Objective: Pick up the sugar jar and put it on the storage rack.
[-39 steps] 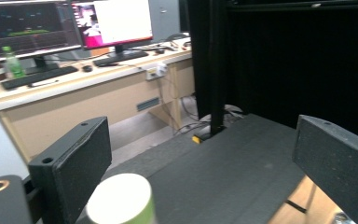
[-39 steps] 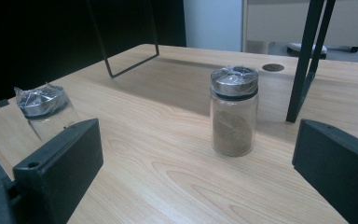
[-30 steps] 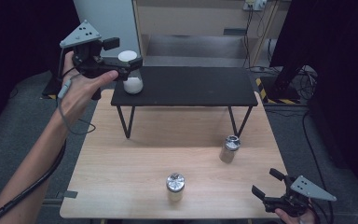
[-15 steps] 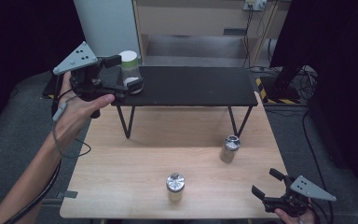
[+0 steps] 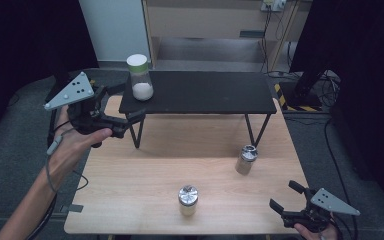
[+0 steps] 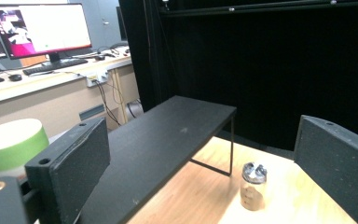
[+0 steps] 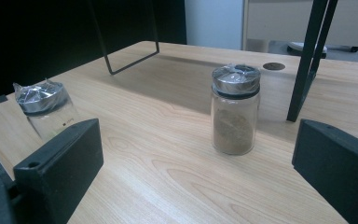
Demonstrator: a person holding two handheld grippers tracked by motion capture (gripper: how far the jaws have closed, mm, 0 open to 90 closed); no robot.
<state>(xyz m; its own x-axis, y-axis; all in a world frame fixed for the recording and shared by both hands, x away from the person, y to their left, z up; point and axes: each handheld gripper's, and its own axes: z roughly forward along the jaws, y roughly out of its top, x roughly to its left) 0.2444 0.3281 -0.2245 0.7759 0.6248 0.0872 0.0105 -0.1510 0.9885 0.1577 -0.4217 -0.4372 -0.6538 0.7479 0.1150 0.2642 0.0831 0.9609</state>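
Green-lidded jar (image 5: 141,77) stands upright on the black shelf's (image 5: 205,92) left corner, just beyond the left gripper (image 5: 125,105), whose jaws are spread and empty. Judgement: withdraw level, avoiding the lid. Right gripper (image 5: 285,196), released, rests near two steel-capped jars (image 7: 235,109) (image 7: 46,109); shelf legs flank the nearer one.

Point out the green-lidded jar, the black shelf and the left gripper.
green-lidded jar (image 5: 141,80), high view, glass body.
black shelf (image 5: 205,92), high view, bare top.
left gripper (image 5: 129,102), high view, between its fingertips.
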